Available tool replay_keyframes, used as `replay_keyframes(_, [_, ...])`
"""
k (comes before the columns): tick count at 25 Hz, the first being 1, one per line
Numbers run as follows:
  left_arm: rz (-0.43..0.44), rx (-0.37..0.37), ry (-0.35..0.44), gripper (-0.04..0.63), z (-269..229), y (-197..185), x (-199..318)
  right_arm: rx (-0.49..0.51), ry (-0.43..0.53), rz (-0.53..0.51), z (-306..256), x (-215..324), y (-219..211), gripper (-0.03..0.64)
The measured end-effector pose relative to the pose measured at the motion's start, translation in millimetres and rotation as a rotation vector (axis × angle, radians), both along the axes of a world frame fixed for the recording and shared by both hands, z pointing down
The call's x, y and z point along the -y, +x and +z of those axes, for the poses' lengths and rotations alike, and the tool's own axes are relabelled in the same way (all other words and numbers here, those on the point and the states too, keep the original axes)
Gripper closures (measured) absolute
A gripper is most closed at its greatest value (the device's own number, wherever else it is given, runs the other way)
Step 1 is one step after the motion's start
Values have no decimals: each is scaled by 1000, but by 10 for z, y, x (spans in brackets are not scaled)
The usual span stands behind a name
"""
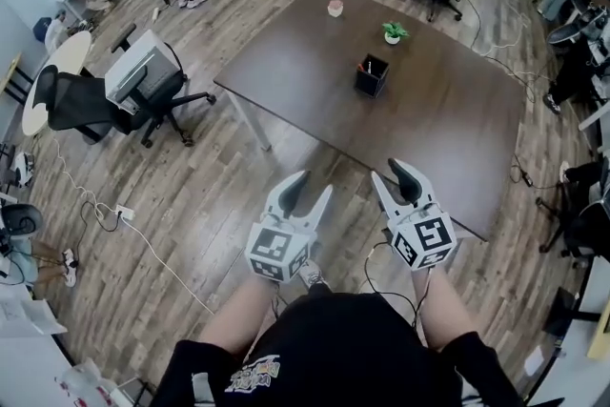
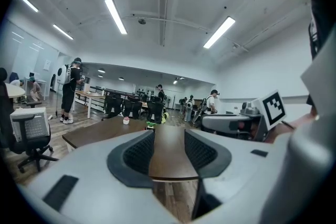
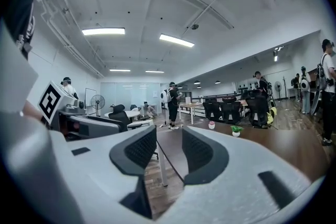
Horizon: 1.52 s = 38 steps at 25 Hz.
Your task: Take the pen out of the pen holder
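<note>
shirt, black, fills the bottom of the head view. just ahead of it the left claw and right claw are held side by side. the left claw is over the wood floor; the right claw's tips come about level with the near edge of the surface. each claw's own view shows its jaws spread, with only bare surface and floor beyond. both are empty.

holder stands upright near the middle of the surface, well apart from both claws. pen shows as a thin stick with a reddish tip rising from it; too small to tell more. plant and pink pot stand farther back, clear of the holder.

finding: no part of the task is done. pen sits in the holder, untouched. remaining: reach in over the surface, set one claw on the pen, pinch it and lift it clear. the holder looks light, so it may tip or rise with the pen unless the other claw steadies it.
</note>
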<state>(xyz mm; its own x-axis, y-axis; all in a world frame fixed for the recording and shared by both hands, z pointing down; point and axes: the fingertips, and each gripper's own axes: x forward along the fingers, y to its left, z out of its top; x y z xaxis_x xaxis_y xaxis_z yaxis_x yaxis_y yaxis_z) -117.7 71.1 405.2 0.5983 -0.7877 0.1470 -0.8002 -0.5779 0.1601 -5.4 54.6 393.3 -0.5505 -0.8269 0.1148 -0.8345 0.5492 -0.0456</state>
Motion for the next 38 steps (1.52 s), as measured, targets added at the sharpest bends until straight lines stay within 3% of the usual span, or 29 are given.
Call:
replay_keyframes(9, [45, -8, -2, 433, 30, -349, 299, -4, 11, 52, -33, 279, -319, 443])
replay_keyframes(19, [51, -18, -5, 433, 35, -303, 572, -2, 15, 56, -83, 566, -276, 440])
replay_keyframes(38, [-26, 40, -4, 416, 120, 495, 1948, 44, 5, -25, 33, 1985, 534, 423])
